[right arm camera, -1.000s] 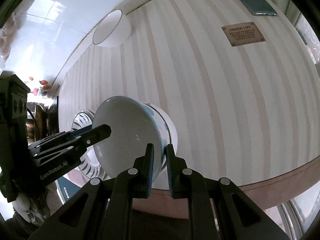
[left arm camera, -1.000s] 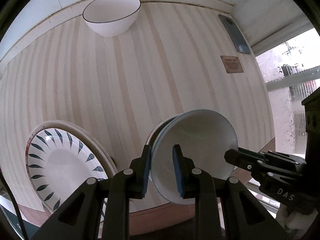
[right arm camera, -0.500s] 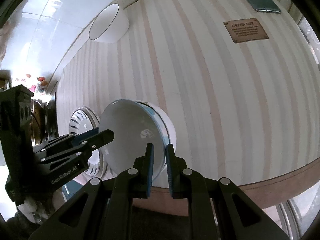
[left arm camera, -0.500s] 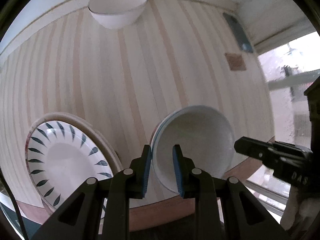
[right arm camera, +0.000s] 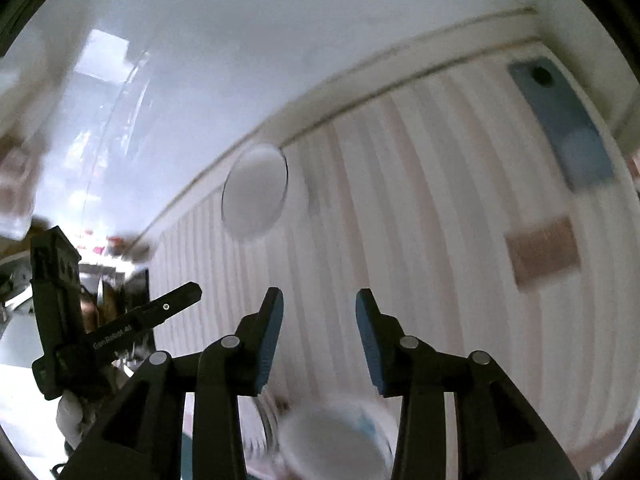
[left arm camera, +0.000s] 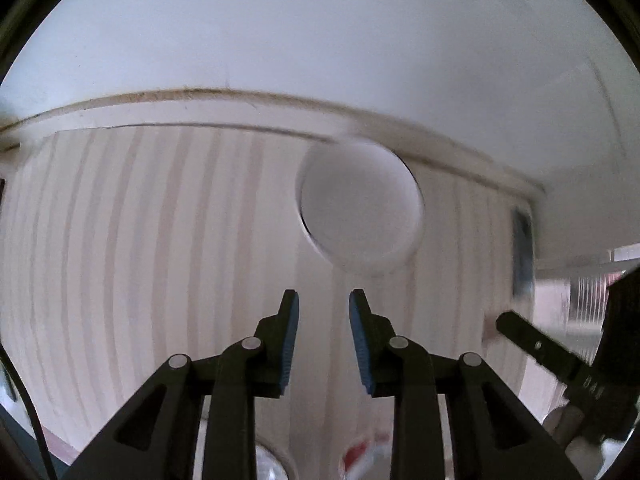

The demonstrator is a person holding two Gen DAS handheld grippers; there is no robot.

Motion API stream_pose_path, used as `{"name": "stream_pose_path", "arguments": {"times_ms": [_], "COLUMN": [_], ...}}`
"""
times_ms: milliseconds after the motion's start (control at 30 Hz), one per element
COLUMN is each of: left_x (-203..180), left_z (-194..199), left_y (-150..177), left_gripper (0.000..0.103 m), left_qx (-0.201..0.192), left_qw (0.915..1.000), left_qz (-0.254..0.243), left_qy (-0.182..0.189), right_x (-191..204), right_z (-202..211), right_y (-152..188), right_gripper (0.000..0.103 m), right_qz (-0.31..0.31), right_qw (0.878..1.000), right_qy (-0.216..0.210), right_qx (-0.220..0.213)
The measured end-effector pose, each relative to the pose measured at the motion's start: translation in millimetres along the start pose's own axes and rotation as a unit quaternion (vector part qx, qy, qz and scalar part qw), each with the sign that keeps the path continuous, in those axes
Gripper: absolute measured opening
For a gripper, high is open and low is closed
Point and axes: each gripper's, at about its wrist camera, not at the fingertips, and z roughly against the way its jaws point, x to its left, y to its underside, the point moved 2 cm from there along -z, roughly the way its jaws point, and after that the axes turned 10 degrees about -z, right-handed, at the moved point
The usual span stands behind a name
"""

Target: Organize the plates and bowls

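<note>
A white bowl [left arm camera: 360, 216] stands at the far edge of the striped table [left arm camera: 160, 240], near the wall; it also shows in the right wrist view [right arm camera: 256, 192]. My left gripper [left arm camera: 323, 308] is open and empty, raised above the table and pointing toward that bowl. My right gripper [right arm camera: 319, 304] is open and empty. Below it, at the near table edge, sits the blue-rimmed bowl [right arm camera: 336, 440], blurred. The right gripper shows at the right of the left wrist view [left arm camera: 520, 334], and the left one at the left of the right wrist view [right arm camera: 176, 300].
A blue-grey phone [right arm camera: 560, 120] and a brown plaque [right arm camera: 544, 252] lie on the table's right side. A white wall [left arm camera: 320, 40] rises behind the table. Both views are motion-blurred.
Both grippers have let go of the blue-rimmed bowl and opened. Both have lifted and tilted up toward the far white bowl. The bowl now rests at the near table edge.
</note>
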Motion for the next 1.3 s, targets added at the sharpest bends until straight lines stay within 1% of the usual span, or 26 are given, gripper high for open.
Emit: {"name": "stream_pose_path", "arguments": {"times_ms": [133, 167, 267, 367, 433, 467, 500, 600, 733, 900, 1033, 1133, 1300], "left_x": [12, 12, 12, 11, 14, 12, 11, 11, 5, -4, -10, -19, -34], "left_z": [-33, -40, -63, -73, -74, -73, -73, -74, -68, -48, -26, -6, 25], "left_y": [-25, -27, -35, -38, -39, -41, -41, -38, -35, -20, -7, 6, 38], "left_gripper": [0.024, 0.024, 0.024, 0.023, 0.023, 0.023, 0.023, 0.023, 0.023, 0.023, 0.023, 0.023, 0.023], "left_qx": [0.021, 0.025, 0.042, 0.04, 0.034, 0.033, 0.031, 0.032, 0.024, 0.008, -0.003, -0.012, -0.02], "left_qw": [0.9995, 0.9995, 0.9991, 0.9992, 0.9994, 0.9995, 0.9995, 0.9994, 0.9993, 0.9989, 0.9985, 0.9978, 0.9943], "left_qz": [0.017, 0.017, 0.009, 0.003, -0.001, -0.004, -0.01, -0.01, -0.025, -0.039, -0.052, -0.065, -0.104], "left_qy": [0.015, 0.011, 0.005, 0.009, 0.004, 0.001, -0.004, -0.004, -0.015, -0.023, -0.015, -0.006, 0.003], "right_x": [26, 31, 40, 45, 47, 49, 50, 57, 57, 57, 55, 51, 44], "right_z": [-41, -52, -78, -100, -112, -118, -122, -126, -119, -104, -86, -62, -12], "right_y": [-39, -46, -62, -70, -74, -75, -74, -73, -70, -55, -39, -26, 5], "right_gripper": [0.041, 0.041, 0.041, 0.04, 0.026, 0.017, 0.015, 0.014, 0.014, 0.014, 0.014, 0.014, 0.014], "right_qz": [0.01, 0.011, 0.011, 0.015, 0.027, 0.033, 0.038, 0.061, 0.083, 0.097, 0.101, 0.095, 0.088], "right_qw": [1.0, 1.0, 1.0, 1.0, 0.999, 0.999, 0.999, 0.997, 0.995, 0.993, 0.993, 0.994, 0.995], "right_qy": [0.004, 0.005, 0.003, 0.007, 0.017, 0.025, 0.029, 0.05, 0.059, 0.06, 0.056, 0.048, 0.038], "right_qx": [-0.006, -0.004, 0.007, 0.015, 0.019, 0.021, 0.023, 0.016, 0.011, 0.011, 0.005, -0.003, -0.029]}}
